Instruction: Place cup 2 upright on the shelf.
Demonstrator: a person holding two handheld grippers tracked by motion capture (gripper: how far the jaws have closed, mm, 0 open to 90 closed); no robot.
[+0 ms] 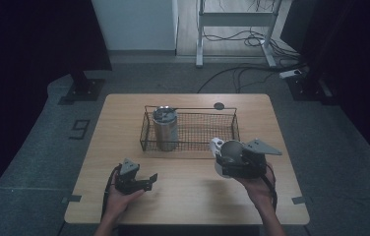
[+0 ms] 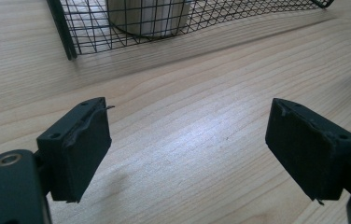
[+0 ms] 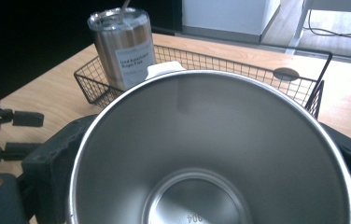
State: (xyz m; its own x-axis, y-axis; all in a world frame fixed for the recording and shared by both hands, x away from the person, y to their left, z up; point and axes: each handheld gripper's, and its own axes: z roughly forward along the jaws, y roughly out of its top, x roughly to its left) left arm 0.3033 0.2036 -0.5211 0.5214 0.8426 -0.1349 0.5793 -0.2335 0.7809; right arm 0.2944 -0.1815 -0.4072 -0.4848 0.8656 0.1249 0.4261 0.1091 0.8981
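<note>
My right gripper (image 1: 224,161) is shut on a steel cup (image 1: 230,149) with a white handle (image 1: 216,144), held tilted above the table just in front of the wire basket (image 1: 200,132). In the right gripper view the cup's open mouth (image 3: 211,154) faces the camera, with a black jaw on each side. A lidded steel tumbler (image 1: 165,129) stands upright in the left end of the basket. My left gripper (image 1: 149,182) rests near the front left of the table, open, with only bare wood between its pads (image 2: 78,154).
The wooden table (image 1: 188,196) has a small dark round disc (image 1: 219,105) behind the basket. The right part of the basket (image 3: 239,65) holds nothing. On the floor beyond the table are cables and a desk frame (image 1: 234,19).
</note>
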